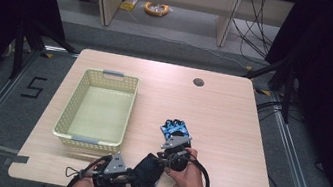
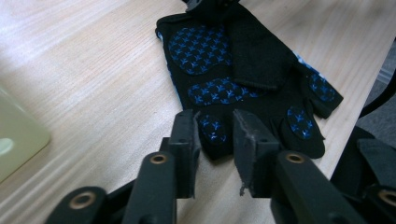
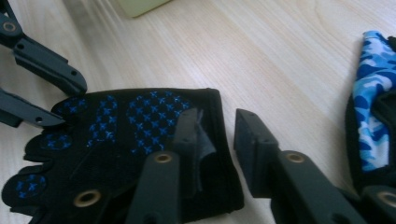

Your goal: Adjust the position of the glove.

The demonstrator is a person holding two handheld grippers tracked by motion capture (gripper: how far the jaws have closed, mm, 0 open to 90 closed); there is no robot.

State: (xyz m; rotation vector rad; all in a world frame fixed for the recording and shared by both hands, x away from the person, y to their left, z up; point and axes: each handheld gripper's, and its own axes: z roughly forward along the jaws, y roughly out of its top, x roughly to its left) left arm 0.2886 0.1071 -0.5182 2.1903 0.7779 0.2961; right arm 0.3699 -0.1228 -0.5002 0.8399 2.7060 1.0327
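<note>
The black glove [image 1: 147, 173] lies palm-up at the worktop's [image 1: 222, 112] near edge. Left hand-held gripper [image 2: 215, 135] brackets a fingertip, right hand-held gripper [image 3: 215, 133] the cuff; neither clamps. Risk: thin fabric slips free or drags off the edge.

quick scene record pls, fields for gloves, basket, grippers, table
work in hand: black glove lying palm up near the table's front edge, one gripper at each end
left gripper: jaws astride a fingertip of the glove, pads not pressing
right gripper: at the cuff edge, jaws apart
second glove: blue camouflage, lying farther back
basket: pale yellow, left side, nothing in it
table: light wood
</note>
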